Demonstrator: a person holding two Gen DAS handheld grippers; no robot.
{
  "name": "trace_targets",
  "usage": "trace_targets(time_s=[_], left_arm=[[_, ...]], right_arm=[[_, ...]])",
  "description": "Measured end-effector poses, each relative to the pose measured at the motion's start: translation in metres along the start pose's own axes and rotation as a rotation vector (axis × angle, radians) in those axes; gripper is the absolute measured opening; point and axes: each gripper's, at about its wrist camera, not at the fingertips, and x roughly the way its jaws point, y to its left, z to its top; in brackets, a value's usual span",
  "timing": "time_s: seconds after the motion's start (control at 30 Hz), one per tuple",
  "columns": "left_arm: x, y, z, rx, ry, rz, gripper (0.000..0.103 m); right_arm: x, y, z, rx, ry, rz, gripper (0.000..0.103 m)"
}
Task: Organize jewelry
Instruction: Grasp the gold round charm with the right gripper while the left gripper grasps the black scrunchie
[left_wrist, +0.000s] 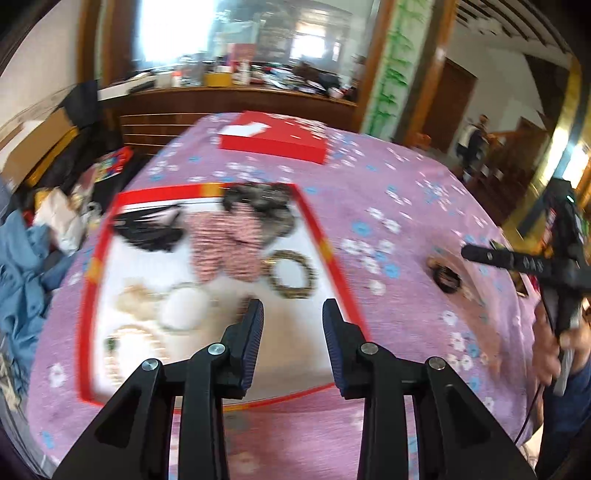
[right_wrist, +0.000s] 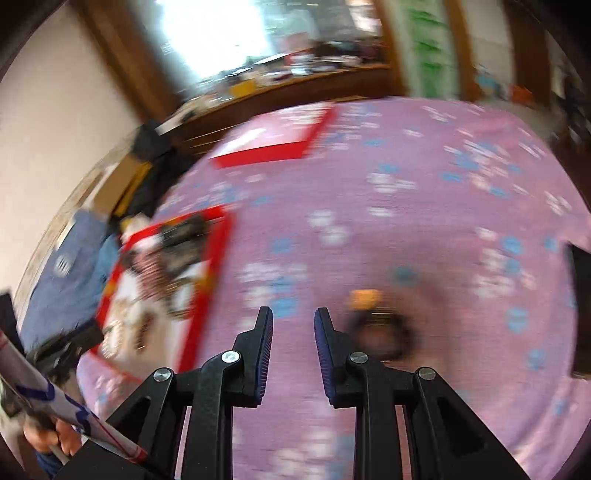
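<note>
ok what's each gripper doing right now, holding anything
left gripper: open, nothing between the fingers
right gripper: open, nothing between the fingers

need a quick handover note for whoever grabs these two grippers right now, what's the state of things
Left gripper: open, empty, over the red-rimmed tray.
Right gripper: open, empty, over the purple cloth.
In the tray: beaded bracelets, a striped fabric piece, dark hair clips; the view is blurred.
Left: a dark ring-shaped piece with a small orange item lies on the cloth outside the tray, just right of the right gripper.
The red box sits at the far side.
</note>
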Motion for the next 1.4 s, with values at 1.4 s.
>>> trace_targets(time_s=[1.4], left_arm=[[0.167, -0.180, 0.040, 0.179, 0.297, -0.189, 0.030]], right_arm=[[-0.052, -0.086, 0.031, 0.202, -0.309, 0.132, 0.024]])
